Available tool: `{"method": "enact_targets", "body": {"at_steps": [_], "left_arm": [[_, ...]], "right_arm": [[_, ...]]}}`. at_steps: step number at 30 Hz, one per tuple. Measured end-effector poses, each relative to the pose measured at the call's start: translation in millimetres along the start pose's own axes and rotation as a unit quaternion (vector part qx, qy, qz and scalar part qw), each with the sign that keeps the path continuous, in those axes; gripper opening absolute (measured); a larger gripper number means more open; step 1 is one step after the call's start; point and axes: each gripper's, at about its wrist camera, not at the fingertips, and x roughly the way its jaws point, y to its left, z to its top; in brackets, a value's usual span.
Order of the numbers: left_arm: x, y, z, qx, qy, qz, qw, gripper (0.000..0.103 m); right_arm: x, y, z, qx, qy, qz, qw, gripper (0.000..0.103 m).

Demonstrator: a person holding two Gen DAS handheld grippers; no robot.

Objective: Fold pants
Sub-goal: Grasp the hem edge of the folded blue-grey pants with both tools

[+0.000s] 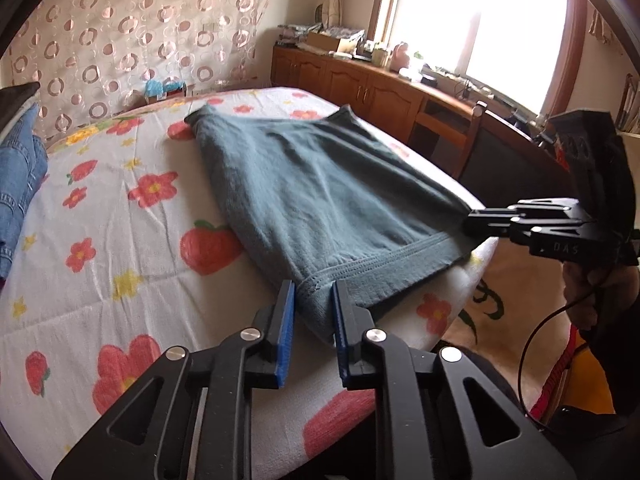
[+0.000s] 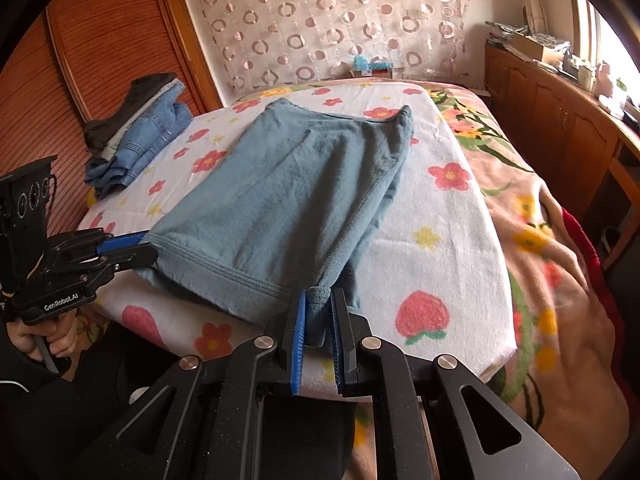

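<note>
Grey-blue pants (image 1: 320, 196) lie on a white flowered cloth on the bed (image 1: 120, 240), folded, with the hemmed edge nearest me. My left gripper (image 1: 314, 292) is shut on the left corner of that hem. My right gripper (image 2: 319, 300) is shut on the right corner of the hem. The pants also show in the right wrist view (image 2: 288, 200). Each gripper shows in the other's view: the right one (image 1: 470, 222) at the right edge of the pants, the left one (image 2: 148, 246) at the left edge.
A stack of folded jeans and dark clothes (image 2: 140, 128) lies at the bed's far left. A wooden cabinet (image 1: 360, 80) with clutter stands under the window. A wooden chair (image 1: 452, 136) is beside the bed. A flowered blanket (image 2: 540, 240) hangs at the right.
</note>
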Motion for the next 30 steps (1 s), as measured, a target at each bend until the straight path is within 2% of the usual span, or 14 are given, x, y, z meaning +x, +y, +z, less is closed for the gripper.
{"method": "enact_targets", "body": {"at_steps": [3,4,12,16,19,22,26,30], "left_arm": [[4.5,0.9,-2.6,-0.002,0.008,0.006,1.0,0.02],[4.8,0.9,-3.2,-0.002,0.009,0.007,0.9999,0.02],[8.9,5.7,-8.3,-0.011,0.014,0.003,0.9998,0.021],[9.0,6.2,-9.1,-0.009,0.014,0.005,0.9998,0.021],[9.5,7.1,-9.7,-0.013,0.013,0.005,0.9998,0.025],[9.3,6.8,-9.6,-0.016,0.011,0.005,0.9998,0.03],[10.1,0.2,-10.0,-0.003,0.01,0.008,0.9999,0.039],[10.8,-5.0,-10.6,0.005,0.007,0.011,0.9999,0.045]], "right_arm": [[1.8,0.8,1.7,0.001,0.001,-0.005,1.0,0.014],[3.0,1.7,2.0,0.002,0.002,-0.009,1.0,0.019],[11.2,-4.6,-0.7,0.014,0.002,-0.016,1.0,0.028],[15.1,-5.2,-1.4,0.015,0.009,-0.031,0.999,0.038],[15.2,-8.5,-2.5,0.027,0.006,-0.02,0.999,0.038],[15.7,-5.7,-4.3,0.015,0.004,-0.027,1.0,0.038],[16.1,-6.3,-4.5,0.012,0.005,-0.013,1.0,0.022],[15.5,-6.9,-5.7,0.008,0.002,-0.01,1.0,0.021]]}}
